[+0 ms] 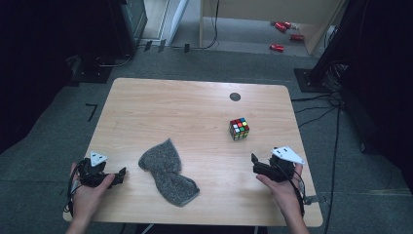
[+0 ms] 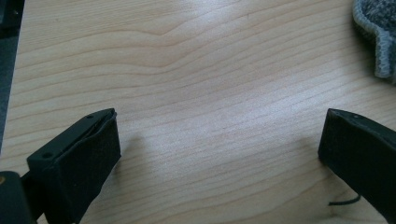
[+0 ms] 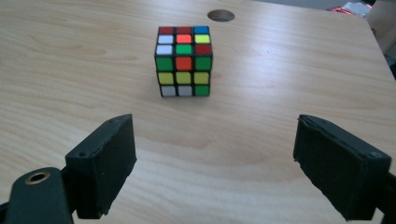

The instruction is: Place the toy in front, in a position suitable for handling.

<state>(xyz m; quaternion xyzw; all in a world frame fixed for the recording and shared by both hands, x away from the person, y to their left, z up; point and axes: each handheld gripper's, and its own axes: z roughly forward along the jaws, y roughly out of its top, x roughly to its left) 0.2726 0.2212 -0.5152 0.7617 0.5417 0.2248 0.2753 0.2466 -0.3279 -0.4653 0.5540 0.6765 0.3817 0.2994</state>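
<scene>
Looking at the high view first: wooden table (image 1: 160,102) fills the middle of the frame, w/ a scrambled puzzle cube (image 1: 239,128) sitting right of center, nothing touching it. Grey knit cloth (image 1: 168,173) lies crumpled lower center-left. Left gripper (image 1: 118,175) is at the lower left near the table edge, held in a hand (image 1: 90,195), just beside the cloth's left side but apart from it. Right gripper (image 1: 253,163) is at the lower right, also hand-held, pointing up-frame roughly toward the cube, w/ bare table between them. Small dark round hole (image 1: 235,96) in the tabletop sits above the cube. Some red bits on the floor at the top right, too small for me to tell what they are.

Left gripper view: both black jaws stand wide apart at the bottom corners, only bare wood grain between them, so it's open & holding nothing. Edge of the cloth (image 2: 379,37) peeks in at the upper right corner.

Right gripper view: jaws spread wide here too, nothing between the pads, so open. Cube (image 3: 183,61) stands upper center of the frame, ahead of the jaws and clear of them, flat on the table. The hole (image 3: 221,15) is near the top edge behind it.
</scene>
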